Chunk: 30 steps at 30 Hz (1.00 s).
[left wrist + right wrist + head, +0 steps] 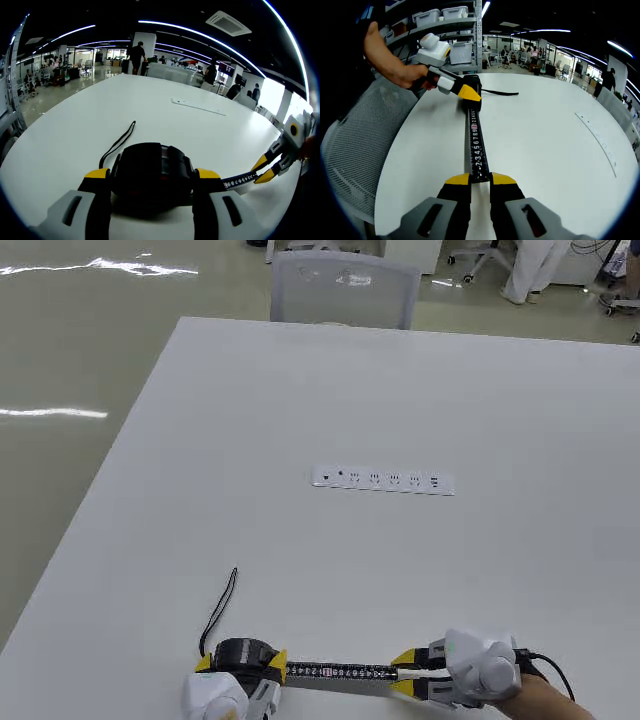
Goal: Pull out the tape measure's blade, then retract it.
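Observation:
A black tape measure point(152, 171) sits on the white table with my left gripper point(152, 175) shut on its case. In the head view the case point(243, 653) lies near the front edge, the left gripper point(240, 665) around it. Its dark blade point(340, 672) runs out to the right, lying low over the table. My right gripper point(405, 672) is shut on the blade's end. The right gripper view has the blade point(475, 145) stretching away from the right gripper point(480, 179) to the case point(472, 85). A black wrist strap point(218, 608) trails from the case.
A white power strip point(383, 480) lies flat mid-table. A grey chair point(345, 287) stands at the far edge. The table's left edge point(90, 505) drops to a greenish floor. A mesh chair back point(355, 150) is beside the table in the right gripper view. People stand far off.

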Tool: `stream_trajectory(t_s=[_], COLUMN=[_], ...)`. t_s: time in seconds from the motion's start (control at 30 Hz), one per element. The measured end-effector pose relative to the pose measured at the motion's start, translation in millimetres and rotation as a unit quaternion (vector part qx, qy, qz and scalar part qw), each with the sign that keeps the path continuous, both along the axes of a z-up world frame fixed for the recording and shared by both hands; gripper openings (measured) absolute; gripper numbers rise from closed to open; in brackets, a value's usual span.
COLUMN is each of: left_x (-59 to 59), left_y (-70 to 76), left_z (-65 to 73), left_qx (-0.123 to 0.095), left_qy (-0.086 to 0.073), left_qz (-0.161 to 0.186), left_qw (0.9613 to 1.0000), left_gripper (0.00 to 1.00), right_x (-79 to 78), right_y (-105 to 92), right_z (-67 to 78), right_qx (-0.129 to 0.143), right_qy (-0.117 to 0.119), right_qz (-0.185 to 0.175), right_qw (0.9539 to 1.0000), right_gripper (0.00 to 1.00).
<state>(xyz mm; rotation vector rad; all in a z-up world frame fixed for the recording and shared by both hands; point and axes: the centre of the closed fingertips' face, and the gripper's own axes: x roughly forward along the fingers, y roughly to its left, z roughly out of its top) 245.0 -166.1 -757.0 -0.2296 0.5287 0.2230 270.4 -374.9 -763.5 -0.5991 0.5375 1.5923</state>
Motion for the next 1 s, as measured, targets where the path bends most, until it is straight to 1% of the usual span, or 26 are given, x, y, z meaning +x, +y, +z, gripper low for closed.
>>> stream_trajectory(t_s=[1.0], left_x=[0.1], left_y=[0.4], left_z=[1.1], left_qx=[-0.005], left_qy=[0.0], left_qz=[0.0], left_qw=[1.0], left_gripper=[0.63], right_x=[-2.4], right_y=[21.3], right_z=[1.0], right_qx=[0.009], right_qy=[0.001], right_qz=[0.007], right_qw=[0.9999], right_gripper=[0.12])
